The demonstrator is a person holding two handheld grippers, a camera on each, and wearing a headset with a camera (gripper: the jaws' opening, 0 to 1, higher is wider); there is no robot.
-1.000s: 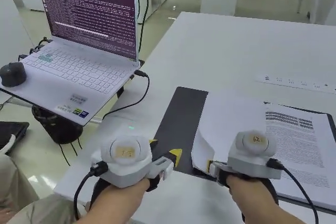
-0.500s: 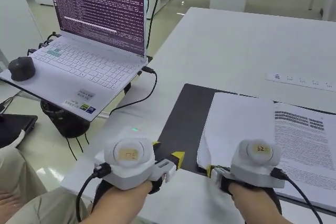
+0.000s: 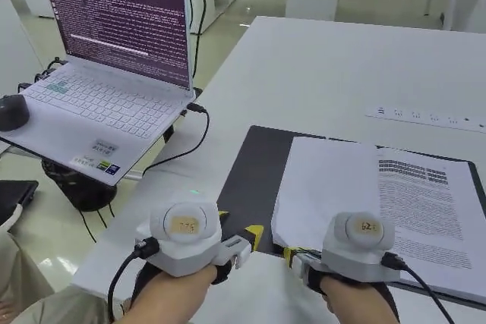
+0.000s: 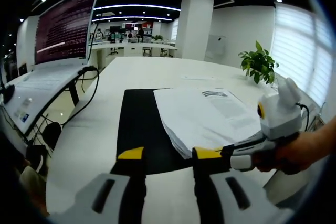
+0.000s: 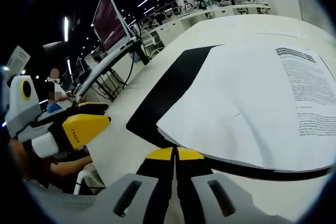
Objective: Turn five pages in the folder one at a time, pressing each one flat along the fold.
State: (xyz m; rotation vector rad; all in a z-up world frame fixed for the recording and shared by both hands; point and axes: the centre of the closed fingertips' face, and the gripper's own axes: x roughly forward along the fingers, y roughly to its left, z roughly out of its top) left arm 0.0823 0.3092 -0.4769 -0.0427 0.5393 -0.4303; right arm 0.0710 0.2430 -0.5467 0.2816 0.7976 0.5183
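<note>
I see thin white paper pages [image 3: 334, 187], a bit wavy, on a folder [image 3: 254, 172] with a dull black cover. The table [image 3: 326, 73] is smooth and white. My left gripper [image 4: 169, 155] and right gripper [image 5: 174, 154] look like smooth white plastic with yellow tips.

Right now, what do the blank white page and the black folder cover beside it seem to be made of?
The page looks like thin, matte white paper: it bows where its near edge is lifted. The folder cover is flat, black and smooth with a faint sheen, probably plastic or coated card; the look leaves that open.
</note>
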